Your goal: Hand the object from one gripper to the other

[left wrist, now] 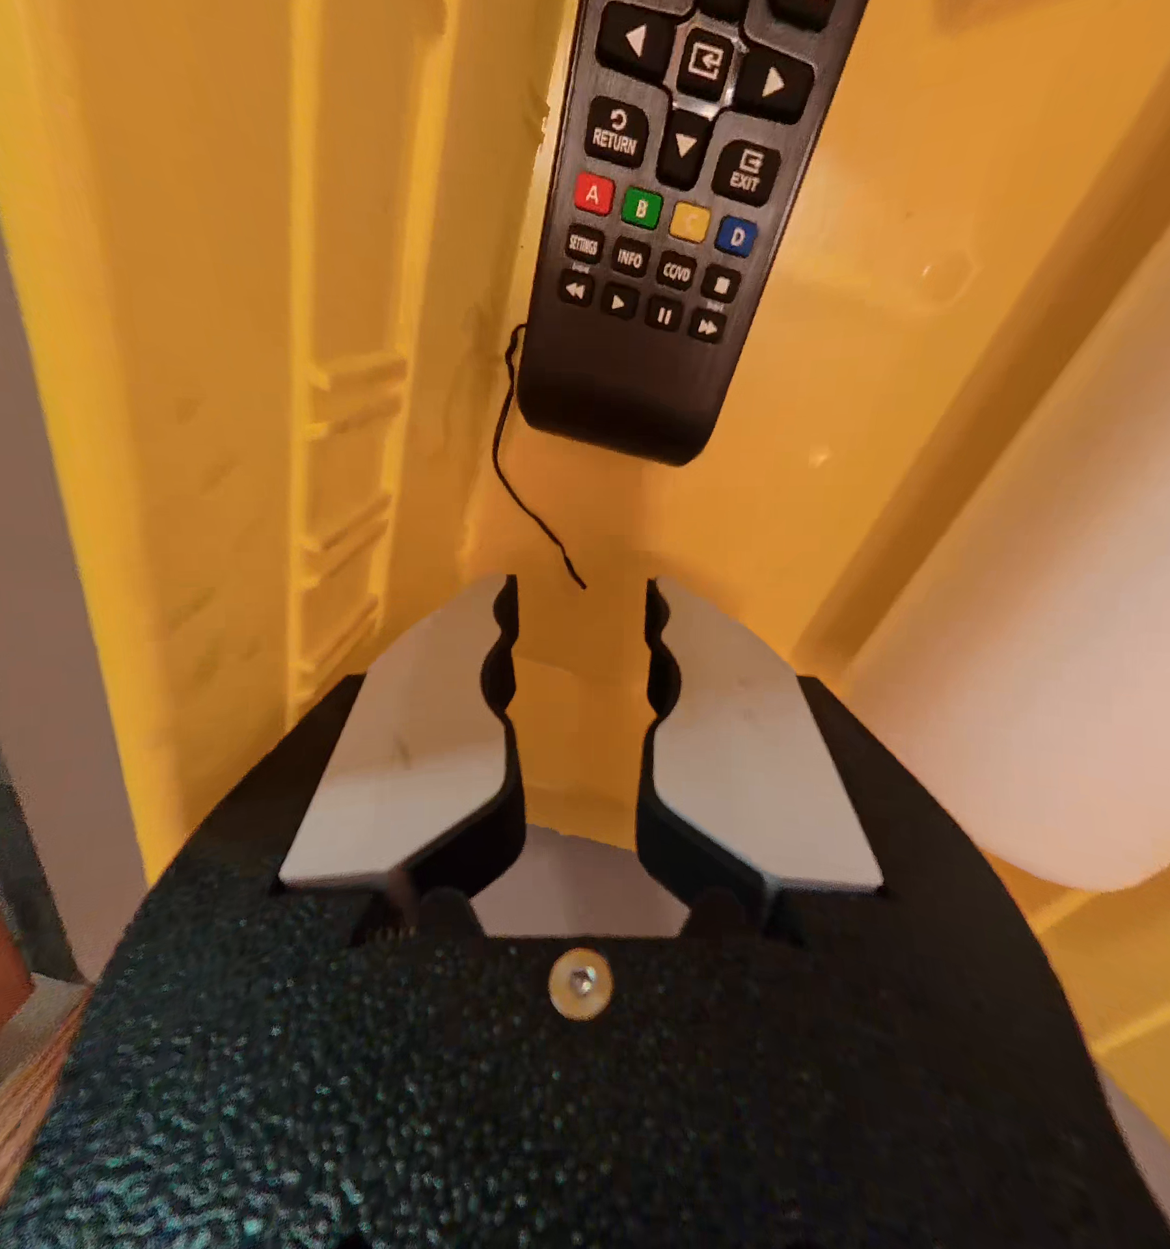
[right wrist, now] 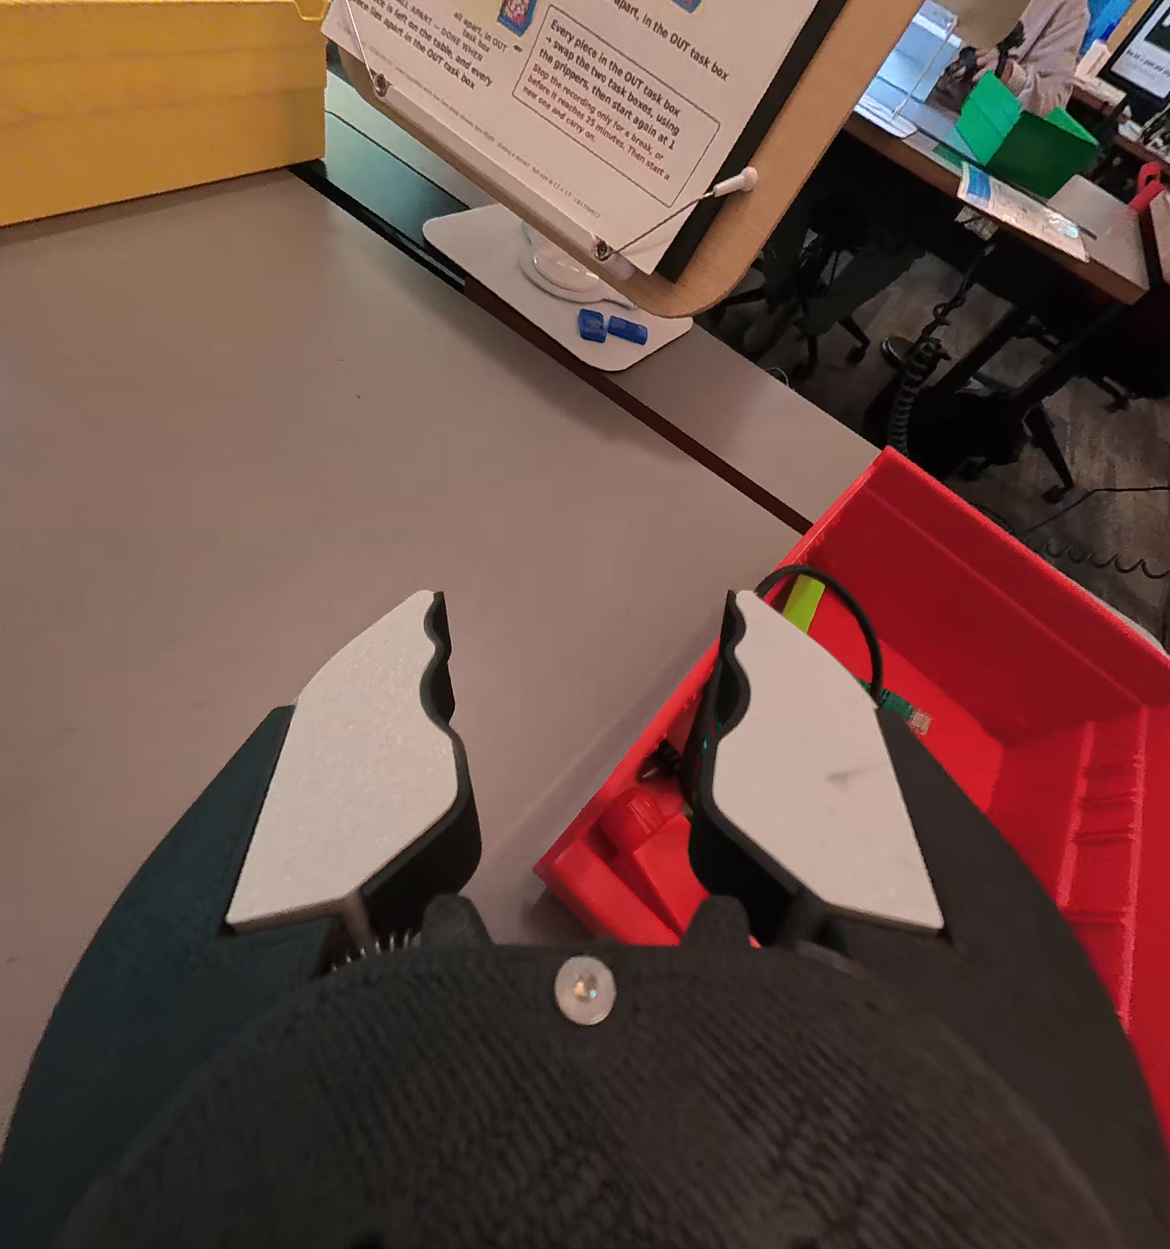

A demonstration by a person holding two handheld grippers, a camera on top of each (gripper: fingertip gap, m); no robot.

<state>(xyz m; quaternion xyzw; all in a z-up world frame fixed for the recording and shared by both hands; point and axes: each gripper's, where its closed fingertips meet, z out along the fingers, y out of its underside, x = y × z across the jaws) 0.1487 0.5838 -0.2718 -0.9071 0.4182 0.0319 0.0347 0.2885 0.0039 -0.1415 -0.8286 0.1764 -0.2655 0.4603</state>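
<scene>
Two views, and they share almost nothing. On my right wrist view the grey bench [right wrist: 244, 432] takes up most of the picture, running out to a dark edge with other desks and chairs beyond it. A yellow bin [right wrist: 129, 101] sits at the far left corner of the bench, and a red bin [right wrist: 1015, 649] lies at the right, close under my right gripper [right wrist: 586, 605], with a black cable [right wrist: 866, 628], a lime-green piece and a green connector inside it. Farther off stands a document stand [right wrist: 636, 135] holding a printed sheet, with two small blue blocks [right wrist: 613, 328] on its white base. The right jaws are spread wide and hold nothing.

My left wrist view shows none of that. It is filled with yellow plastic, the inside walls of a yellow crate [left wrist: 264, 338], and I cannot tell whether it is the same bin the other view shows. The remote control [left wrist: 663, 223], black with coloured buttons, lies against that yellow surface just ahead of my left gripper [left wrist: 582, 581], not touching it. A thin black thread [left wrist: 521, 493] trails from the remote's near corner toward the fingertips. The left jaws stand at a narrow gap, empty. A white rounded shape lies at the right.
</scene>
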